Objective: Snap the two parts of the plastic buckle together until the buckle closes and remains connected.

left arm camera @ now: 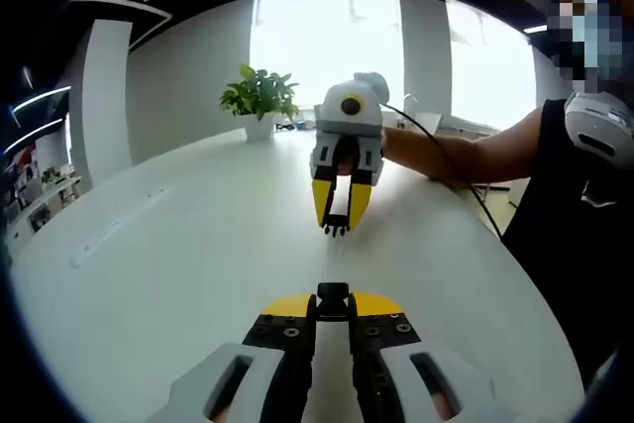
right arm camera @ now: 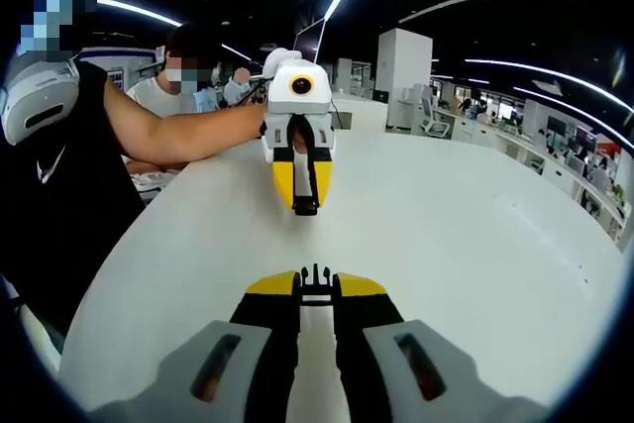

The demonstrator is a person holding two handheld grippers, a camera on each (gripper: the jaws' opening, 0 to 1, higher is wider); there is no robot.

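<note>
The white table (left arm camera: 178, 245) carries nothing between the tools. The left tool (left arm camera: 333, 296) grips the buckle socket (left arm camera: 333, 293); the right tool (right arm camera: 315, 279) clamps the pronged half (right arm camera: 315, 272). The halves are well apart, facing. Best line up the prongs squarely and push straight in.

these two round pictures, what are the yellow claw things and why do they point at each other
A person holds a pair of hand tongs in each hand, with a camera riding on each. The left gripper view looks along the left tongs, which pinch a small black buckle half. Across the white table it sees the right tongs, holding the pronged buckle half. The right gripper view is the reverse: the right tongs below, the left tongs facing them. The two halves are apart, not yet snapped together. A potted plant stands on the table's far end.
</note>
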